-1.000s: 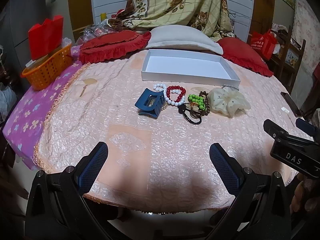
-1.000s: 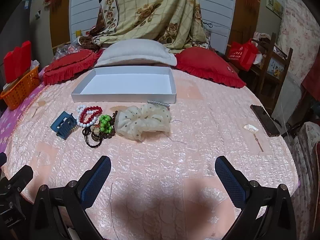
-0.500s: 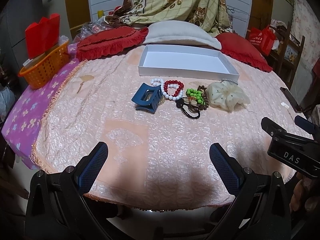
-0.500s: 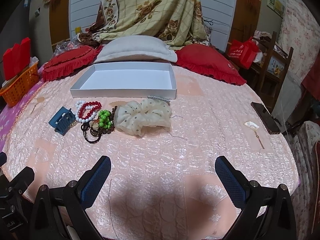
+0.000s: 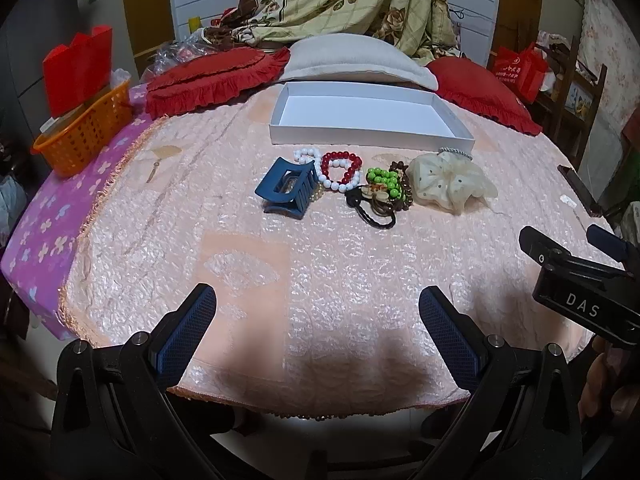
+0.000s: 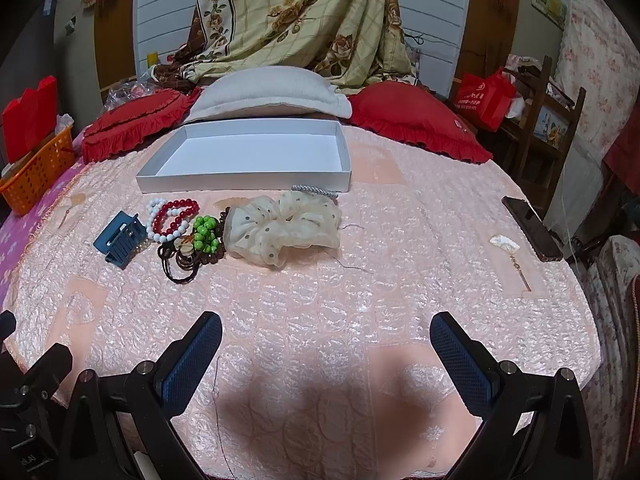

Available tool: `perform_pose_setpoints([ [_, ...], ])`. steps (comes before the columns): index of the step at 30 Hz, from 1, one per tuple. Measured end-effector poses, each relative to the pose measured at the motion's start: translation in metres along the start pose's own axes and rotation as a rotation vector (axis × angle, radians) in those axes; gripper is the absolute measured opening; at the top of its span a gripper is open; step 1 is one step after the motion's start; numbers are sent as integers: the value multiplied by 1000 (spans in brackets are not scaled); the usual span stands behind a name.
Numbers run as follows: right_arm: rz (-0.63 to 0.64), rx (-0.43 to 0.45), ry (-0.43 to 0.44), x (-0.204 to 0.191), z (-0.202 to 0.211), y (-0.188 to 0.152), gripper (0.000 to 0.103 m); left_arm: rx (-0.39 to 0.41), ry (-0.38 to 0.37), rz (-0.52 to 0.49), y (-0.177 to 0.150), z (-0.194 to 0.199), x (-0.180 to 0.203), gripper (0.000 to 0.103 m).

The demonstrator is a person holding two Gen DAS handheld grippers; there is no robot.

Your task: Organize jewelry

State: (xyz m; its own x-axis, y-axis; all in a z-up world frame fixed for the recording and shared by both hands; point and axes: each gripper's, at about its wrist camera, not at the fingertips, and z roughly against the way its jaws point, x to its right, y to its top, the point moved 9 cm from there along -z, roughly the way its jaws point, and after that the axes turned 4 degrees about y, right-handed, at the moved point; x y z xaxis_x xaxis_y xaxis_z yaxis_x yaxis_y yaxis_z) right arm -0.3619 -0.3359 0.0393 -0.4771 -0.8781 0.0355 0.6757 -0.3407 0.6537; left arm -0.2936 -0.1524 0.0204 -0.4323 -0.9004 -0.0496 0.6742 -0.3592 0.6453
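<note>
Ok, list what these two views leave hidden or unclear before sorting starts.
- Silver band: both views, mostly behind the scrunchie.
- Dark hair ties: both views, tangled under the green beads; count unclear.
- Phone: left view, its far end lost at the dark fisheye edge.
- Basket: right view, cut by the left edge; contents unreadable.
</note>
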Motion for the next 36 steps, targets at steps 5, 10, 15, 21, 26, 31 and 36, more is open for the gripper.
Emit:
perform_pose_setpoints([
  [5, -5, -6, 3, -1, -3, -2, 103, -7, -2, 4, -1, -2, 0, 102],
  [10, -3, -11, 2, -1, -4, -3, 103, -11, -4, 2, -2, -3, 1, 102],
  [15, -8, -7, 3, -1, -5, -3, 103, -11, -6, 3, -2, -3, 1, 102],
  [21, -16, -4, 1, 0, -5, -3, 103, -16, -6, 5, -3, -4, 2, 102],
  [26, -18, -5, 5, 0, -5, -3, 103, -21, -6, 9, -4, -5, -1, 102],
  [31, -22, -17, 4, 0, -7, -5, 103, -21, -5, 8, -4, -5, -1, 102],
  [36, -27, -22, 5, 1, -9, -6, 103, -24, -6, 9, -5, -6, -2, 102],
])
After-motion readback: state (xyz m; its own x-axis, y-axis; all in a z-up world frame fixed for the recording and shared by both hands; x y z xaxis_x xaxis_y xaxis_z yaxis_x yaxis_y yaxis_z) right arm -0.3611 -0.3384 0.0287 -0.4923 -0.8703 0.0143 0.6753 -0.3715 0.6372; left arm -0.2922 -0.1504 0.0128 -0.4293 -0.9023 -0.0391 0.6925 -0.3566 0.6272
